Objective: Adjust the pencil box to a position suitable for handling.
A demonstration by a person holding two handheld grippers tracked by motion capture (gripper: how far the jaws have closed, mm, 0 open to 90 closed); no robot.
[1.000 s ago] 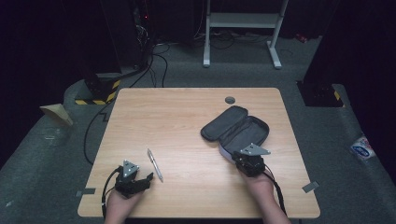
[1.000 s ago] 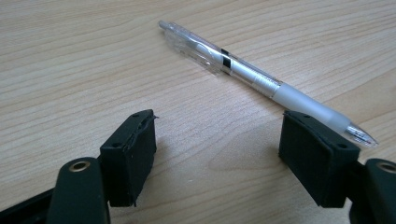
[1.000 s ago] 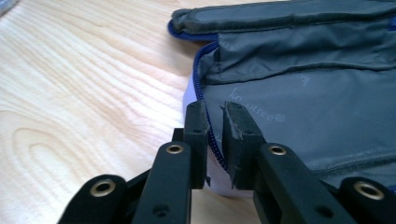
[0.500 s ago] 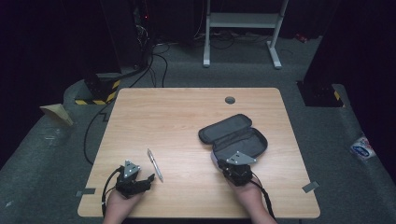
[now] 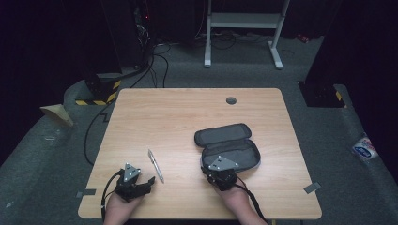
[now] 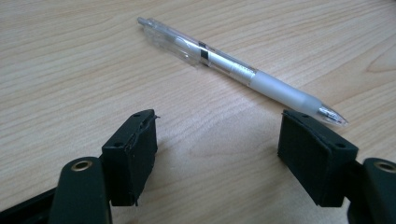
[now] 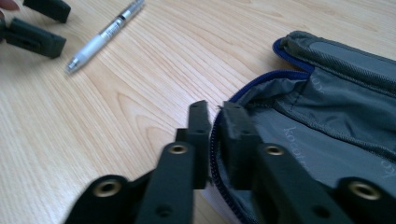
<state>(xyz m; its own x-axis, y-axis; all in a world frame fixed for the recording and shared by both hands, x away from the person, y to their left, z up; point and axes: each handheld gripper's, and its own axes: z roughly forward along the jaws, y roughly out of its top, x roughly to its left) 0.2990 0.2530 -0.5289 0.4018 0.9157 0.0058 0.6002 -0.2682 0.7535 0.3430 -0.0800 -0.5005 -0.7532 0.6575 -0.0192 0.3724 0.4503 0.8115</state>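
A clear and white pen (image 5: 156,165) (image 6: 233,70) lies on the wooden table (image 5: 178,117), just beyond my left gripper (image 5: 149,182) (image 6: 217,140). That gripper is open, low over the table, with bare wood between its jaws. A grey pencil case (image 5: 230,145) (image 7: 327,116) lies unzipped, its lid folded back. My right gripper (image 5: 218,171) (image 7: 215,119) pinches the near left rim of the case along the blue zipper. Its jaws have just been opening slightly, with the rim still between them. The pen (image 7: 105,35) and the left gripper (image 7: 39,25) also appear far left in the right gripper view.
A round cable hole (image 5: 231,100) sits near the table's far edge. Beyond the table are cables and a white stand (image 5: 244,28) on the grey floor. Bare wood stretches across the table's far half.
My right gripper has moved left and toward the near edge, dragging the pencil case with it and turning it. The left gripper and the pen have stayed put.
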